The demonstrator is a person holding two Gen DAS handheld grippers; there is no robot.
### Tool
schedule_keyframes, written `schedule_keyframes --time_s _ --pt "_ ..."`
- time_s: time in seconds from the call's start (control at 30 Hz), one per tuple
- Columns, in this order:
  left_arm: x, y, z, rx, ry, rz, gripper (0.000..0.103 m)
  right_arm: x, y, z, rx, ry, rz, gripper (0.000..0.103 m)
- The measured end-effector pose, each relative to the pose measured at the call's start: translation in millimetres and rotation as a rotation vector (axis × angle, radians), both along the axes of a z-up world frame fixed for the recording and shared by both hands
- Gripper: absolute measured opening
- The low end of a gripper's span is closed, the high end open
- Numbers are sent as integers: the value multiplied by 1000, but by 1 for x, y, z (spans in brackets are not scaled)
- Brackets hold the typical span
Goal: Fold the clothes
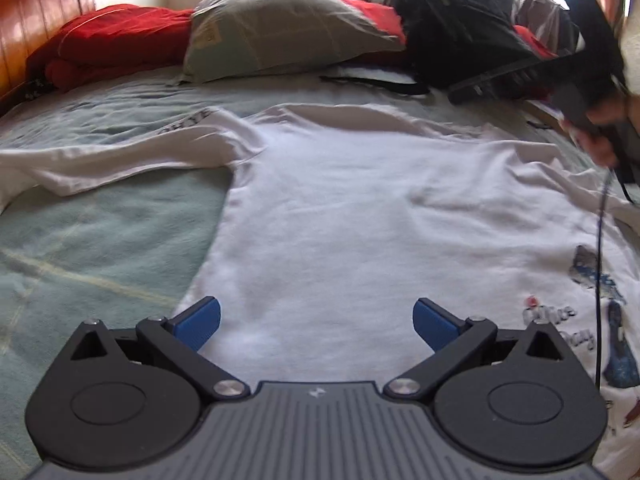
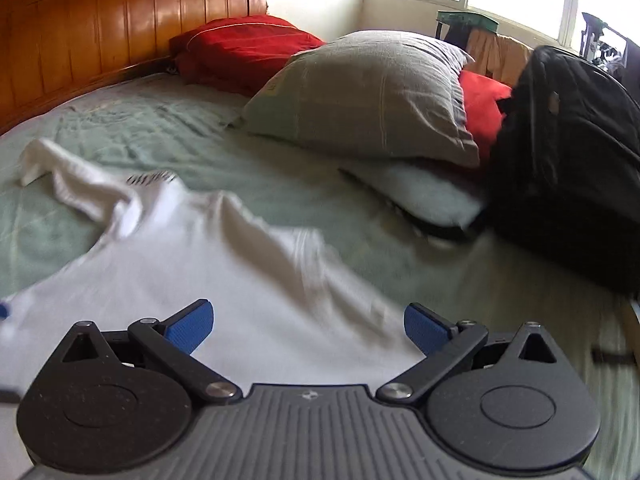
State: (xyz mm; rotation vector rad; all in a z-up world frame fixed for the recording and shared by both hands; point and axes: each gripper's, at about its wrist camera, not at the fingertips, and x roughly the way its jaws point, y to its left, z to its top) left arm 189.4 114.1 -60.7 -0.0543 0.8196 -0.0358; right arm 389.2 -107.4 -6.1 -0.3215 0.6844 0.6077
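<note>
A white long-sleeved shirt lies spread across the middle of a green-sheeted bed, collar toward the pillows at the headboard end, one sleeve trailing to the left side. The left gripper hovers over the hem, its blue fingers spread and empty. The right gripper, jaws likewise released, hangs near the shoulder. A good fold likely starts by pinching the sleeve's edge cleanly, through both layers
</note>
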Motion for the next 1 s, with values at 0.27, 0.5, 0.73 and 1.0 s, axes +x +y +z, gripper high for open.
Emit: schedule_keyframes --time_s 0.27,0.5,0.73,1.0 --pt "2 3 -9 -9 8 -7 102 74 -4 -13 272 264 -4 103" --pt "4 3 -12 -7 0 -14 102 115 4 -40 456 538 41 103" --pt "6 3 -13 -3 -6 -21 102 141 16 -65 509 639 7 103" --pt "6 3 -15 -2 -15 -22 102 159 36 -83 631 735 72 103"
